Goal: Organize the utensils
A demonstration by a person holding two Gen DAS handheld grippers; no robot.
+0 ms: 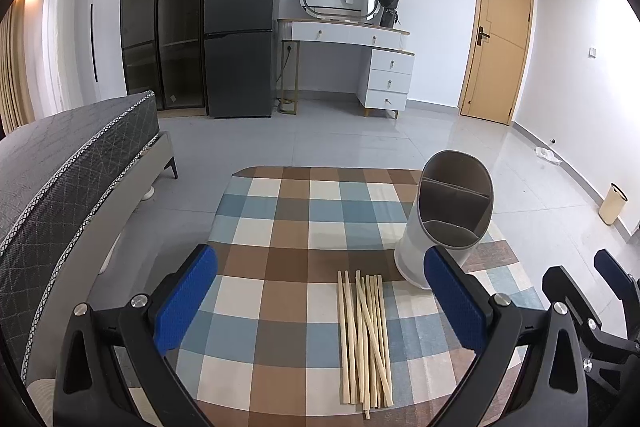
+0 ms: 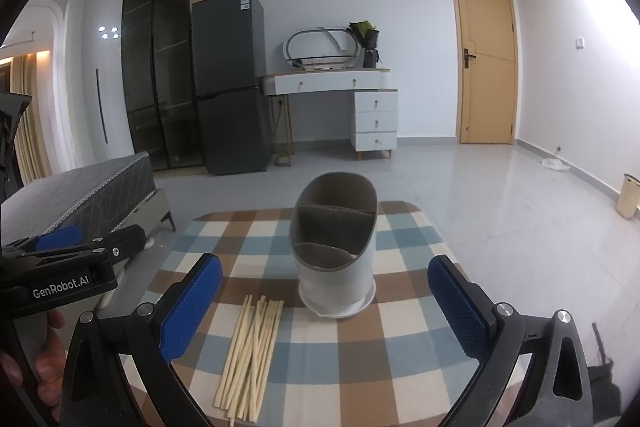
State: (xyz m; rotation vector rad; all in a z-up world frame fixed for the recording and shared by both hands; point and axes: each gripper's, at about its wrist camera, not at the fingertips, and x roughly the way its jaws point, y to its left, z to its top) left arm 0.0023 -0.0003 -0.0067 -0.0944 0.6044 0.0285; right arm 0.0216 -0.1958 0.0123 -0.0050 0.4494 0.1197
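A bundle of several pale wooden chopsticks (image 1: 366, 341) lies on the checkered tablecloth (image 1: 280, 227), also in the right wrist view (image 2: 252, 351). A white utensil holder (image 1: 444, 223) with grey divided compartments stands upright just behind and right of them; it shows in the right wrist view (image 2: 336, 255) and looks empty. My left gripper (image 1: 320, 291) is open and empty, above the near part of the table, with the chopsticks between its blue pads. My right gripper (image 2: 324, 299) is open and empty, in front of the holder.
The small table is covered by the checkered cloth (image 2: 400, 327). A bed (image 1: 60, 179) stands at the left. A fridge (image 1: 240, 27), a white vanity desk (image 1: 360, 59) and a wooden door (image 1: 500, 35) line the far wall. A cream bin (image 1: 612, 203) stands at the right wall.
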